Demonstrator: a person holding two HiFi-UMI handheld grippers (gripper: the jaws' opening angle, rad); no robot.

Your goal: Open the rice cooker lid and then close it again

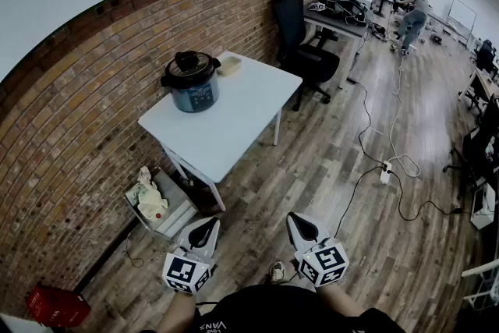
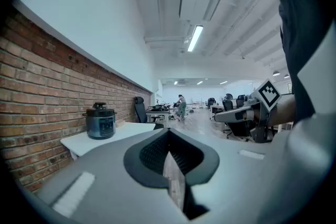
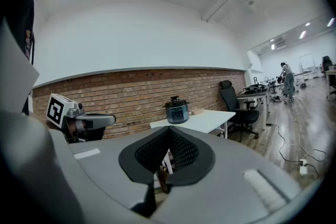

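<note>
A dark blue rice cooker (image 1: 192, 82) with a black lid and knob stands at the back left of a white table (image 1: 234, 117) against the brick wall; its lid is down. The same rice cooker (image 2: 101, 121) shows far off in the left gripper view, and the rice cooker (image 3: 177, 109) shows small in the right gripper view. My left gripper (image 1: 204, 228) and right gripper (image 1: 301, 226) hang near my body, well short of the table, both shut and empty. The left gripper (image 2: 169, 132) has its jaws together; so does the right gripper (image 3: 168, 132).
A small beige object (image 1: 229, 65) lies on the table behind the cooker. Under the table's near end sits a box of clutter (image 1: 158, 203). A black office chair (image 1: 300, 39) and a desk stand beyond. Cables and a power strip (image 1: 385, 172) lie on the wooden floor. A red basket (image 1: 57, 306) rests by the wall.
</note>
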